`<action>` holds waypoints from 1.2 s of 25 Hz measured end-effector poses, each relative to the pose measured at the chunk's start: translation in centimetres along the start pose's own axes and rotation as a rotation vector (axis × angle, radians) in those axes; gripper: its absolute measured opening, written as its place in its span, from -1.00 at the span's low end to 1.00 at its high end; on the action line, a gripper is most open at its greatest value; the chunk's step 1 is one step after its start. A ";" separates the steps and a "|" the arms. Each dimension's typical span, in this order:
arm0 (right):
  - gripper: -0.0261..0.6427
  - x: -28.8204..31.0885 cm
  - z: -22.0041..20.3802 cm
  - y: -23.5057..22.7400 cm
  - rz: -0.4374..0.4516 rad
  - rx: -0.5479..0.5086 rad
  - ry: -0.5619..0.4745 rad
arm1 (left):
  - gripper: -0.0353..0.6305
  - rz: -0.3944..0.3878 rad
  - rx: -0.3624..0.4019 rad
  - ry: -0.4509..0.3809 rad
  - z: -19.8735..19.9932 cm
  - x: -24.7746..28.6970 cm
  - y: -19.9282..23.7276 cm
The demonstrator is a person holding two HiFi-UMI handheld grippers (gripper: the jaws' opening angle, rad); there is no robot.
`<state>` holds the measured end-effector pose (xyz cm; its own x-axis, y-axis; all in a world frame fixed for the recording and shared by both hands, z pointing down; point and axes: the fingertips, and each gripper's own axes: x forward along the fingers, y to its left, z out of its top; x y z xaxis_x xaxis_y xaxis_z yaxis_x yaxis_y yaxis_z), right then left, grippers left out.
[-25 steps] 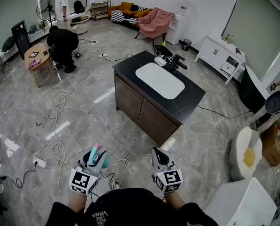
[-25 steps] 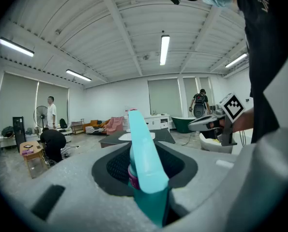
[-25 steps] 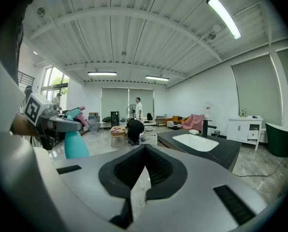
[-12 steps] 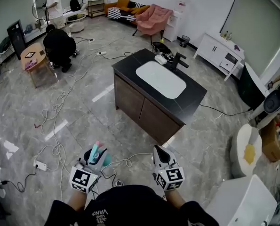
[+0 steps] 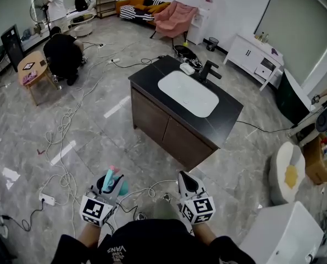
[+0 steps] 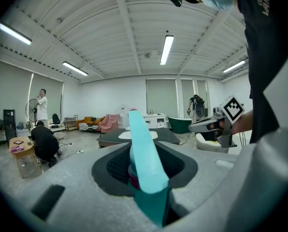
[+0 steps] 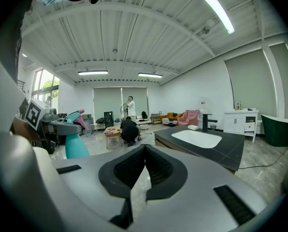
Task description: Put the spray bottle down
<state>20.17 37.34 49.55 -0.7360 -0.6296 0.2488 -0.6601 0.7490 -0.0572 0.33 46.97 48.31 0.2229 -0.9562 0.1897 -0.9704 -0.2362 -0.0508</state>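
a grey marble-look floor (image 5: 103, 131) runs across a wide room with white walls. in the middle stands a vanity island (image 5: 168, 128) with a black top, a white basin (image 5: 188, 94) sunk into it and a black tap (image 5: 209, 70) at its far edge. loose cables (image 5: 64, 147) trail over the floor left of the island, and some lie between it and the grippers, with a power strip (image 5: 46, 201) near them. farther back are a pink armchair (image 5: 175, 21), a sofa (image 5: 137, 7), a white cabinet (image 5: 252, 59) and a small wooden table (image 5: 31, 73) beside a crouching person (image 5: 61, 53). another person (image 5: 55, 3) stands by a fan (image 5: 38, 5). the left gripper (image 5: 111, 185) is clamped on the teal spray bottle (image 6: 144, 166), which is held in the air above the floor, short of the island. the right gripper (image 7: 144, 151) has its jaws pressed together with nothing between them.
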 end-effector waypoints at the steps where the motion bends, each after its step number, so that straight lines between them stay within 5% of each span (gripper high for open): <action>1: -0.91 0.5 0.0 -0.4 0.000 0.003 0.004 | -0.49 0.002 -0.003 0.006 -0.2 0.5 0.4; 30: -0.91 22.5 6.0 -18.6 0.171 -0.032 0.016 | -0.49 0.153 -0.022 0.035 4.1 24.3 8.6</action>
<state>15.01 8.00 50.43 -0.8344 -0.4895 0.2534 -0.5203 0.8512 -0.0692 -2.21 20.99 48.48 0.0697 -0.9740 0.2155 -0.9946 -0.0845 -0.0601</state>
